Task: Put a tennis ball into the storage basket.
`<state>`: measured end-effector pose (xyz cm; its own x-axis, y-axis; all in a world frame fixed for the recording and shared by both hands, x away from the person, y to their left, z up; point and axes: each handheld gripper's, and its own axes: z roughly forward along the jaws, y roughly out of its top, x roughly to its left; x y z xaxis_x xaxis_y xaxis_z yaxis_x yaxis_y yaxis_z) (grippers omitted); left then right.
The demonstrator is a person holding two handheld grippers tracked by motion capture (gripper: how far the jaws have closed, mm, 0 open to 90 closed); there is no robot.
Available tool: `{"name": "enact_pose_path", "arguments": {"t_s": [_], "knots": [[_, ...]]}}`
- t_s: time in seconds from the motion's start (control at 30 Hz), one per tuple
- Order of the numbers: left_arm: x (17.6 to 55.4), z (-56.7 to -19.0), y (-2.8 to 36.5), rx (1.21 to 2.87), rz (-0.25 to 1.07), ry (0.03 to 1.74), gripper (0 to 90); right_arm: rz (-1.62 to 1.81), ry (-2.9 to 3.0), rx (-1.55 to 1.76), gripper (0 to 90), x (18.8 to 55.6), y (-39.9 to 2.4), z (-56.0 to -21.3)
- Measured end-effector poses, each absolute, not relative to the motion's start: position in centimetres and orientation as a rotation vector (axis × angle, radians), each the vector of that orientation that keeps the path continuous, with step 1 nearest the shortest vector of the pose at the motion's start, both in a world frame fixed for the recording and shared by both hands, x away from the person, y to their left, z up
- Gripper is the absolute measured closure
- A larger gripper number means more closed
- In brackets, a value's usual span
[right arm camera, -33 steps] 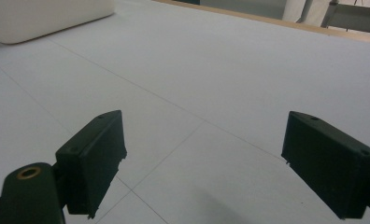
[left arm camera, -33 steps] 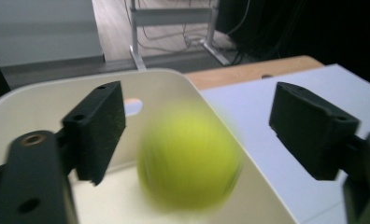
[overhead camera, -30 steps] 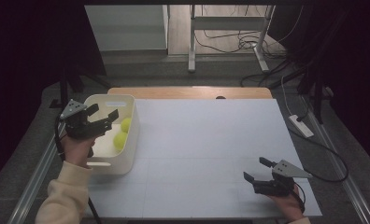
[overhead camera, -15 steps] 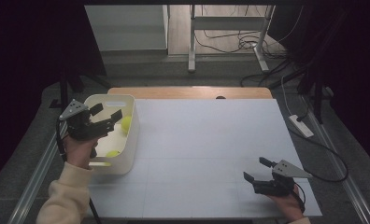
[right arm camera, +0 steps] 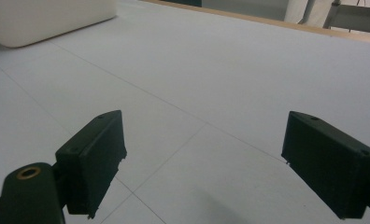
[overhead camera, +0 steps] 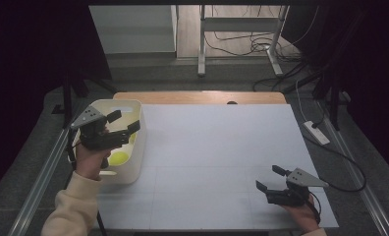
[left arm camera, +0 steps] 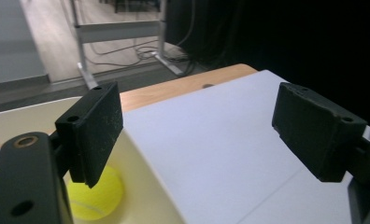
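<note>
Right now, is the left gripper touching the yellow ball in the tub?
Apart. The left gripper view shows the left gripper open above the tennis ball.

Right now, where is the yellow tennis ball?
In the high view, the tennis ball lies inside the white bin at the table's left, just below the open left gripper.

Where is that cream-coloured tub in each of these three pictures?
High view: the tub sits at the table's left edge, under the left gripper.
Left gripper view: its rim runs along the lower left, a yellow ball inside.
Right gripper view: top left corner.
Shared landmark: the white table sheet.
</note>
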<state>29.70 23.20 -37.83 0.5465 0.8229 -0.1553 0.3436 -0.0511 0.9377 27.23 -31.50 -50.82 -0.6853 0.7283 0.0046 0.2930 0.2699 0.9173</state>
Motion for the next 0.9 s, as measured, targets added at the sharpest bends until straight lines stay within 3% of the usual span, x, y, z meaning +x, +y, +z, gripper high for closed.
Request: {"name": "enact_pose_path", "arguments": {"t_s": [0.9], "knots": [[28.2,-38.7,18.0,1.743,0.372,0.821,16.8,1.384,2.114,0.927,13.1,26.1,-32.0,-50.7]]}}
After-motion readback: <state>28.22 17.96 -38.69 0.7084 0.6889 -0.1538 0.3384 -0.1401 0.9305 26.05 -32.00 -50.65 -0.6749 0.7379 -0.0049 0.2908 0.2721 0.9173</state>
